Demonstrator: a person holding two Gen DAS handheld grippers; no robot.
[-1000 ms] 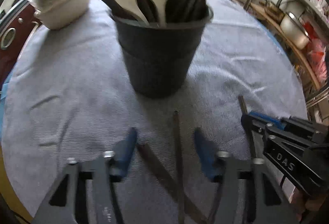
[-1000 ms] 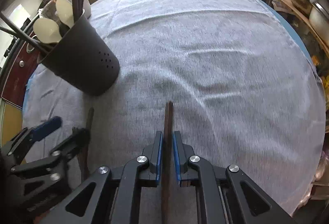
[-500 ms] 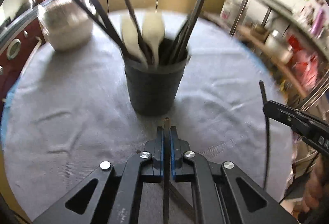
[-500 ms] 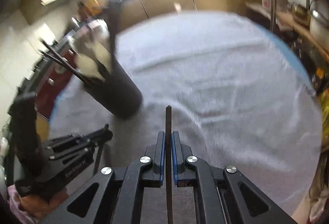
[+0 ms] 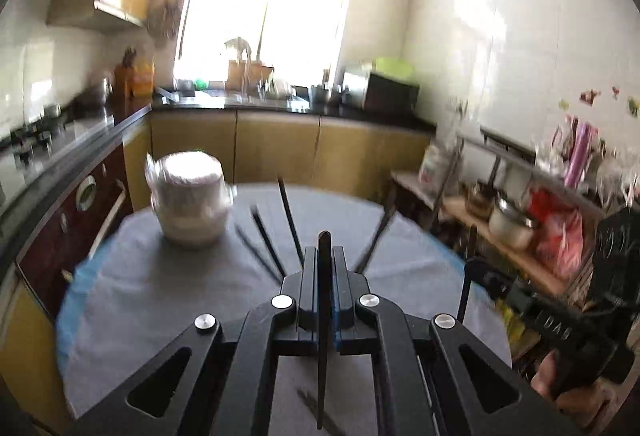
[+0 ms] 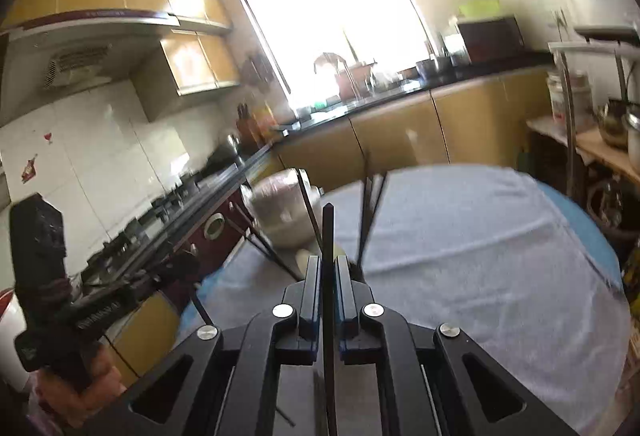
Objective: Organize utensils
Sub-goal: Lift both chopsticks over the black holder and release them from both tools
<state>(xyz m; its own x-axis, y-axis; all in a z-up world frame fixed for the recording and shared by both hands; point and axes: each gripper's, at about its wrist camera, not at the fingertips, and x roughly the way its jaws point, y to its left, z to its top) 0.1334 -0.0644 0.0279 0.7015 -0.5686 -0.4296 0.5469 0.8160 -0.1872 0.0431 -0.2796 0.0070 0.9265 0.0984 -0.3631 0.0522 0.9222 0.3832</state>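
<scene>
Both tongs have risen above the counter (image 6: 480,256); our left tongs (image 5: 325,268) and right tongs (image 6: 329,276) each clamp one chopstick (image 5: 323,316) (image 6: 329,236).

The round bench (image 5: 168,288), covered by a grey woven cloth (image 6: 480,256) with blue edging showing at its rim, carries a squat white lidded ceramic pot (image 5: 188,201) near its far left edge.

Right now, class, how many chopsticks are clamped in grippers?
2: one chopstick in the left gripper, another chopstick in the right gripper. More stand beyond, partly hidden.
</scene>
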